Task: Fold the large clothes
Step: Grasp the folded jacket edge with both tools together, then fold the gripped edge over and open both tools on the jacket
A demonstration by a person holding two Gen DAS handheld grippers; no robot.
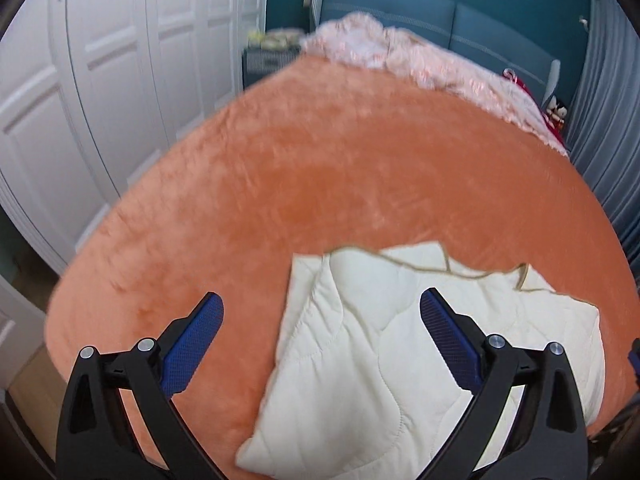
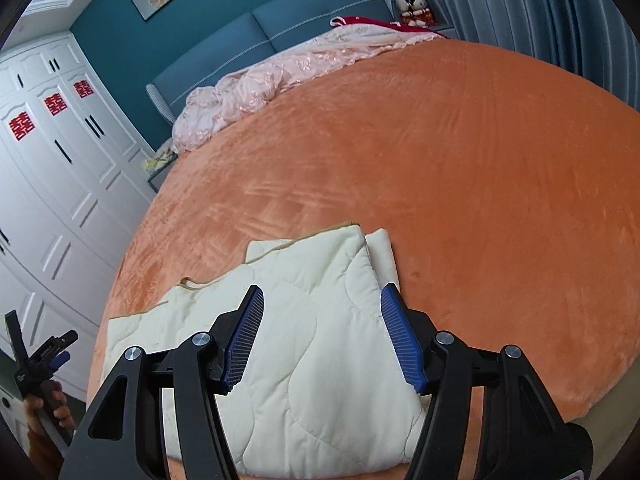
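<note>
A cream quilted garment (image 1: 384, 364) lies folded into a rough rectangle on the orange bedspread (image 1: 320, 168), near the bed's front edge. It also shows in the right wrist view (image 2: 320, 352). My left gripper (image 1: 322, 312) is open and empty, held above the garment's left edge. My right gripper (image 2: 322, 300) is open and empty, held above the garment's right half. The left gripper (image 2: 48, 354) also shows at the far left of the right wrist view, off the bed, in a hand.
A crumpled pink blanket (image 2: 272, 80) lies along the blue headboard (image 2: 280, 36). White wardrobe doors (image 1: 100, 80) stand left of the bed. Grey curtains (image 2: 540, 12) hang on the right. Plush toys (image 2: 414, 10) sit by the headboard.
</note>
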